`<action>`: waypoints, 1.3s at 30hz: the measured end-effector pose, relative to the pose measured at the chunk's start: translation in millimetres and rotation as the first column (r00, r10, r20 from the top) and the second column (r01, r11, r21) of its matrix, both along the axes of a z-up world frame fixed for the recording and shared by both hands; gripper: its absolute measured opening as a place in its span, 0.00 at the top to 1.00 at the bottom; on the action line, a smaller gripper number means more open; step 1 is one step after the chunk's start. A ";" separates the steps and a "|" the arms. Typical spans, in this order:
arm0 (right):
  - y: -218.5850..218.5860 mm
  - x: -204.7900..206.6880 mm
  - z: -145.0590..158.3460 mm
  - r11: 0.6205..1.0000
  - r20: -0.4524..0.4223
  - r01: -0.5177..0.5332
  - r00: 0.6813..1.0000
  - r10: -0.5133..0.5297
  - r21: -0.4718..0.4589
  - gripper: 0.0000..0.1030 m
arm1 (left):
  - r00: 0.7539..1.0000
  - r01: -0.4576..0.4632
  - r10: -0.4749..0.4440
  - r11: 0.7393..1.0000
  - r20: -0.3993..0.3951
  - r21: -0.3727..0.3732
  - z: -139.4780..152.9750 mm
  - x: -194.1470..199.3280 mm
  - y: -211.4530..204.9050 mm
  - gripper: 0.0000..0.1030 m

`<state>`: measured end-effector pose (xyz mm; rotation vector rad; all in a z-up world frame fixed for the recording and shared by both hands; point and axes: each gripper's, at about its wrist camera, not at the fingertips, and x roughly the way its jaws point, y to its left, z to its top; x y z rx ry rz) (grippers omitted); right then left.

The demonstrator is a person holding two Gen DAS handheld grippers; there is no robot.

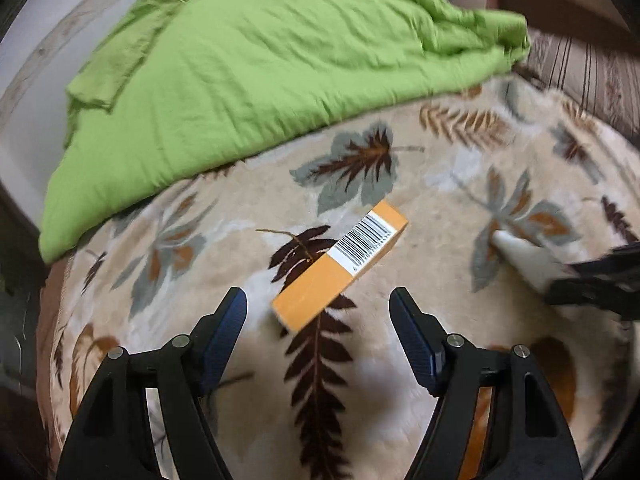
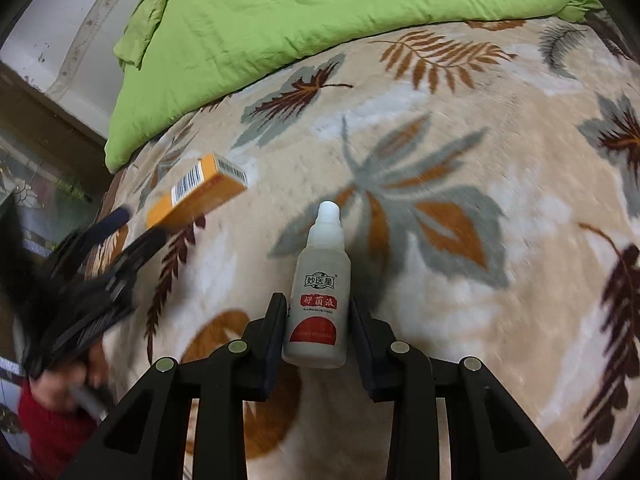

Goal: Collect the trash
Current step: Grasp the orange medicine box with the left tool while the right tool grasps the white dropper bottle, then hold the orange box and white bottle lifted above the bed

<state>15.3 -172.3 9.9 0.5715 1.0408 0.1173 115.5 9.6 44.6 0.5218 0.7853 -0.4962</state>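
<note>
An orange box (image 1: 340, 266) with a barcode label lies on the leaf-patterned blanket (image 1: 440, 200). My left gripper (image 1: 318, 306) is open, its fingers either side of the box's near end without touching it. The box also shows in the right wrist view (image 2: 196, 196), with the left gripper (image 2: 132, 228) beside it. My right gripper (image 2: 318, 308) is shut on a small white bottle (image 2: 320, 292) with a red label, its cap pointing away. In the left wrist view the bottle (image 1: 520, 254) and right gripper (image 1: 560, 280) sit at the right edge.
A rumpled green quilt (image 1: 260, 72) covers the far part of the bed (image 2: 300, 16). A white wall (image 1: 36, 40) and dark furniture lie to the left. The bed's edge drops off at the left (image 2: 120, 184).
</note>
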 end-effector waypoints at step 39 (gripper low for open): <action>23.4 -80.2 2.9 0.976 -0.008 -0.132 0.991 0.132 -0.171 0.67 | 0.926 -0.258 0.171 0.938 -0.337 -0.232 -21.4 -119.7 22.0 0.79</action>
